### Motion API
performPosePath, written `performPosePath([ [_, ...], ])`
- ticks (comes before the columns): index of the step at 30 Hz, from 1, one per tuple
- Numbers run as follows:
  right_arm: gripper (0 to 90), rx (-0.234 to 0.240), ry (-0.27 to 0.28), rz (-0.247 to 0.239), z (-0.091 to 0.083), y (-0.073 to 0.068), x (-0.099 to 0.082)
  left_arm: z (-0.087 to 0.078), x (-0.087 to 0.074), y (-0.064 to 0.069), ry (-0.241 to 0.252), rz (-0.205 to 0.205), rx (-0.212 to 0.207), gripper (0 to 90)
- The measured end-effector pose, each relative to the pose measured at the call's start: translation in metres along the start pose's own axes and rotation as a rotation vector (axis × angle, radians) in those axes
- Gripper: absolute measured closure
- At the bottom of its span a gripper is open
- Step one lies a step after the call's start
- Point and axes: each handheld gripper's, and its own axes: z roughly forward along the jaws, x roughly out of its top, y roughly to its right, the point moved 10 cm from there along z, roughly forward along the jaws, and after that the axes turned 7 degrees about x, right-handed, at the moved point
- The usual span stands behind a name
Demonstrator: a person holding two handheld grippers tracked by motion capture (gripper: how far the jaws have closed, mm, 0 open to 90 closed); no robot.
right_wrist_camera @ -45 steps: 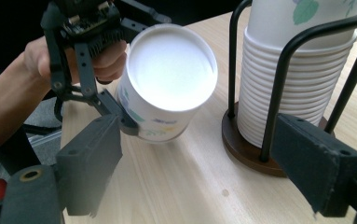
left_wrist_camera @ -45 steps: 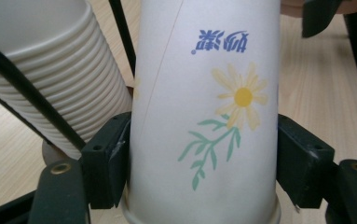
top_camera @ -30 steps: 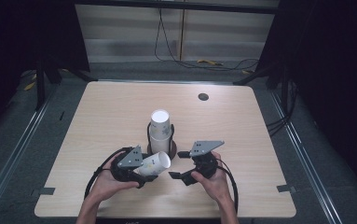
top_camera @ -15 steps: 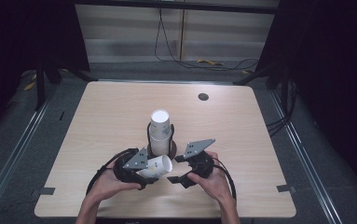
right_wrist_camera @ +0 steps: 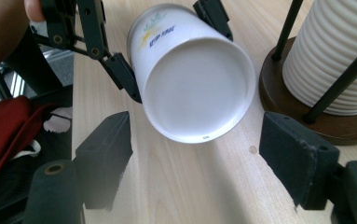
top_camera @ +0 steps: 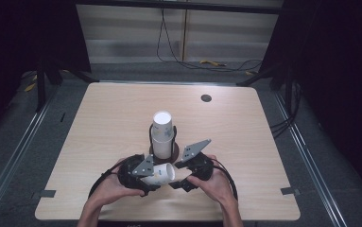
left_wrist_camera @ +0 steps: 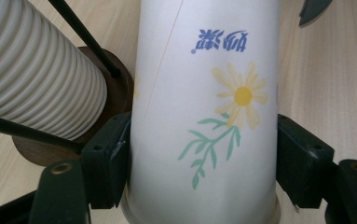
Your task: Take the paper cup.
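Note:
A white paper cup (top_camera: 163,173) with a yellow daisy print (left_wrist_camera: 204,102) lies on its side, and my left gripper (top_camera: 151,176) is shut on its body, pads pressing both flanks (left_wrist_camera: 204,163). Its open mouth (right_wrist_camera: 195,79) faces my right gripper (right_wrist_camera: 195,149), whose jaws have just been closing and stand open, with the cup's rim just ahead of the pads and untouched. In the high view the right gripper (top_camera: 179,178) sits just right of the cup. A tall stack of ribbed white cups (top_camera: 162,132) stands in a wire holder on a round wooden base (right_wrist_camera: 283,93) right behind both grippers.
The light wooden table (top_camera: 245,137) has a small black round cap (top_camera: 206,98) at the far right. Both hands work near the front edge. A red cloth (right_wrist_camera: 8,126) shows below the table edge. Cables trail on the floor beyond the table.
The right gripper's jaws have narrowed, and it has edged a little left toward the cup's mouth. The left gripper and cup have stayed nearly still.

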Motion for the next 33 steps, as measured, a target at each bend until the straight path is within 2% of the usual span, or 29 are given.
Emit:
performPosePath([
  [10, 25.1, -0.003, -0.055, -0.006, 0.004, 0.0, -0.001, 0.003, 0.001, 0.004, -0.012, 0.012, -0.001, 28.5],
  [12, 23.1, -0.001, -0.068, -0.004, 0.006, 0.0, -0.001, 0.005, 0.001, 0.006, -0.029, 0.029, -0.011, 28.5],
  [18, 21.5, 0.029, -0.08, -0.018, 0.009, -0.002, 0.001, 0.007, 0.004, 0.008, -0.018, 0.033, -0.014, 28.5],
  [24, 24.6, 0.046, -0.103, -0.025, 0.012, -0.004, 0.003, 0.008, 0.009, 0.011, -0.009, 0.042, -0.017, 28.4],
  [33, 31.9, 0.058, -0.105, -0.024, 0.012, -0.004, 0.005, 0.009, 0.011, 0.013, -0.015, 0.048, -0.024, 28.1],
])
